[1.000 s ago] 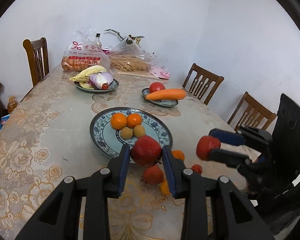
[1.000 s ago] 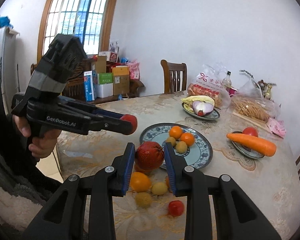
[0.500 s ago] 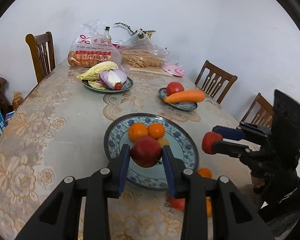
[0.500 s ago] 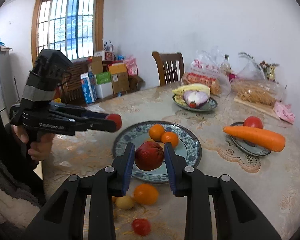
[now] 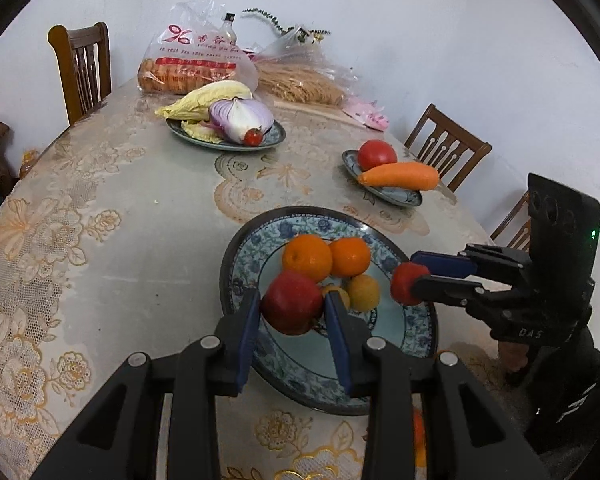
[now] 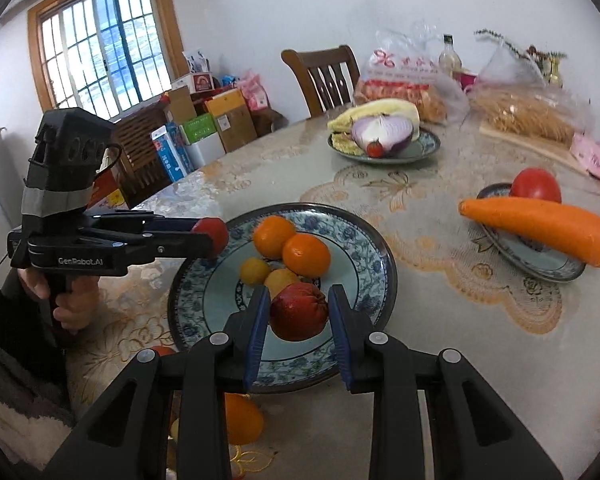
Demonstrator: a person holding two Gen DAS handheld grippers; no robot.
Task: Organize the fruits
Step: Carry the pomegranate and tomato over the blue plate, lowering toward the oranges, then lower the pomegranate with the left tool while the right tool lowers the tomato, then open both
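Both grippers have been carried forward over the large patterned plate [image 5: 236, 264] since the earlier frames. The left gripper [image 5: 292, 316] is clamped narrowly on a red apple [image 5: 292, 302]; the right gripper [image 6: 298, 316] is likewise closed on a second red apple [image 6: 298, 311]. Two oranges [image 5: 326, 256] and small yellow fruits [image 6: 268, 274] already lie there. The placing step appears underway; lowering onto bare plate, then release, seems called for next.

Moved in over the blue patterned plate [image 5: 236, 264]: left gripper [image 5: 292, 312] with its red apple [image 5: 290, 306], right gripper [image 6: 298, 312] with its red fruit [image 6: 298, 312]. Previously short of the plate's near rim, above the loose fruit.
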